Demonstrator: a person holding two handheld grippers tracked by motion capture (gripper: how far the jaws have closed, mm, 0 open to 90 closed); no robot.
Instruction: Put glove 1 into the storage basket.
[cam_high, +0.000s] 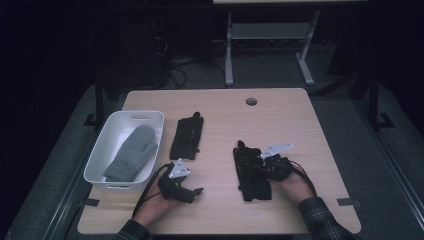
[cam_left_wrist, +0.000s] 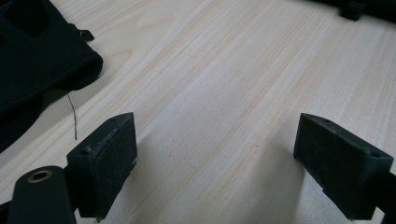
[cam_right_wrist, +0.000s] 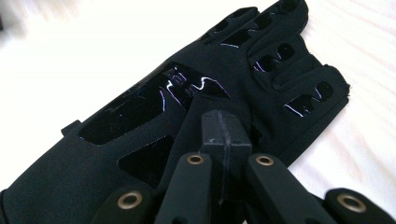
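Your right gripper (cam_right_wrist: 224, 135) has its jaws pressed together, pinching a fold of the black glove (cam_right_wrist: 187, 107), matte fabric with glossy panels, lying flat right of the table's centre. Your left gripper (cam_left_wrist: 215, 163) rests spread over bare pale woodgrain table (cam_left_wrist: 224, 70), with open room between. A second black glove (cam_high: 187, 137) and a white bin (cam_high: 100, 150) holding a grey mitten (cam_high: 131, 152) lie further left.

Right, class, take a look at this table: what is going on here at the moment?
A person works two hand-held tongs at a wooden table. The right tongs are shut, pinching a fold of a black glove near the table's right side. The left tongs rest open over bare wood, holding nothing. A second black glove lies mid-table, and a grey mitten sits in a white bin at the left.
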